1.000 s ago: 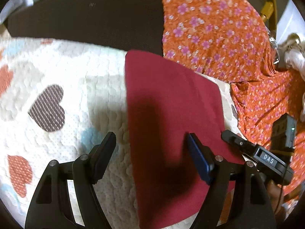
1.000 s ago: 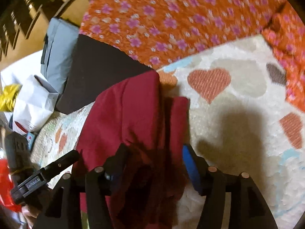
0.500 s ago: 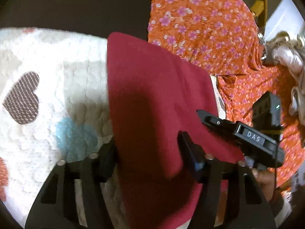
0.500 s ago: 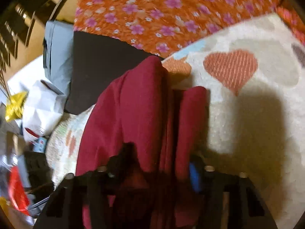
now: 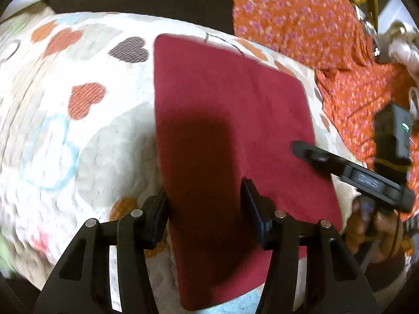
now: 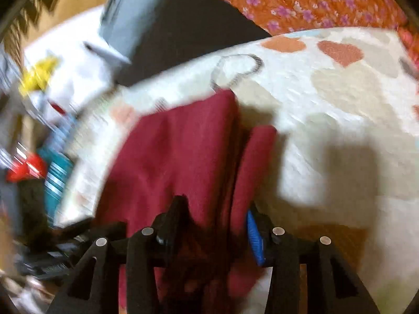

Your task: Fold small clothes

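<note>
Heart-print quilt [image 5: 78, 157] underneath: both grippers' fingers (left [image 5: 204, 206], right [image 6: 213, 225]) parted, straddling the maroon cloth [image 5: 230, 120].

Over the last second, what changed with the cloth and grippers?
Both grippers closed in around the red cloth: the left gripper, which straddled bare quilt and cloth edge, now brackets the cloth; the right gripper has cloth bunched deeper between its fingers. A firm grip isn't clear. The cloth stays folded on the quilt.
</note>
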`<state>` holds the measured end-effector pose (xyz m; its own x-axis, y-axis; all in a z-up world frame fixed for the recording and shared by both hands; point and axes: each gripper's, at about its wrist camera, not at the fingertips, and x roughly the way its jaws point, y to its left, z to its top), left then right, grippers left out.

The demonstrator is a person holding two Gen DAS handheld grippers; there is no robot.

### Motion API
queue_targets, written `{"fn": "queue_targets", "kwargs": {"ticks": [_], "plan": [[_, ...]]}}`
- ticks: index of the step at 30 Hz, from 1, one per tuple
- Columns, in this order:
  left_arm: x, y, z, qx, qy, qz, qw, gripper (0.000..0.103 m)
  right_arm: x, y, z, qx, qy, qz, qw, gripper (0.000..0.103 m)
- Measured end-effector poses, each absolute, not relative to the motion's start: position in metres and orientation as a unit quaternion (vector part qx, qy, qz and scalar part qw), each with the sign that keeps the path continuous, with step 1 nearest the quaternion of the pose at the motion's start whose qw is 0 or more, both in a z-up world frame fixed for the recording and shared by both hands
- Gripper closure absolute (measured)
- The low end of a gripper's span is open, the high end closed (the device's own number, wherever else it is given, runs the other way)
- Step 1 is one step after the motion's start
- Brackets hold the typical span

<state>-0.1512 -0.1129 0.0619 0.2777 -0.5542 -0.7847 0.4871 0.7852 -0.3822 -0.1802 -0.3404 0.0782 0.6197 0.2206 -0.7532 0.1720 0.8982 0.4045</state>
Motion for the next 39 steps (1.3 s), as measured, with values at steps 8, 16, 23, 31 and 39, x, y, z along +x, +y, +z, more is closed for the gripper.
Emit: {"fn": "queue_targets", "kwargs": {"ticks": [8,16,23,31,39], "plan": [[-0.165,-0.114,0.098,-0.014,0.452,-0.298,0.841,0.05,-0.216,-0.318,0.147,0.132,0.358,0.024,0.924,0.065],[-0.162,-0.142,0.076,0.06,0.447,-0.257,0.855,0.046,-0.183,-0.306,0.085,0.062,0.443,-0.032,0.894,0.069],[-0.161,-0.136,0.074,0.051,0.446,-0.25,0.858,0.044,-0.212,-0.313,0.103,0.119,0.408,-0.009,0.905,0.069],[-0.169,-0.136,0.08,0.058,0.437,-0.24,0.865,0.044,-0.227,-0.26,0.091,0.01,0.419,-0.026,0.908,0.068],[-0.183,-0.129,0.106,0.068,0.403,-0.223,0.885,0.044,-0.252,-0.273,0.128,0.09,0.37,-0.022,0.925,0.069]]}}
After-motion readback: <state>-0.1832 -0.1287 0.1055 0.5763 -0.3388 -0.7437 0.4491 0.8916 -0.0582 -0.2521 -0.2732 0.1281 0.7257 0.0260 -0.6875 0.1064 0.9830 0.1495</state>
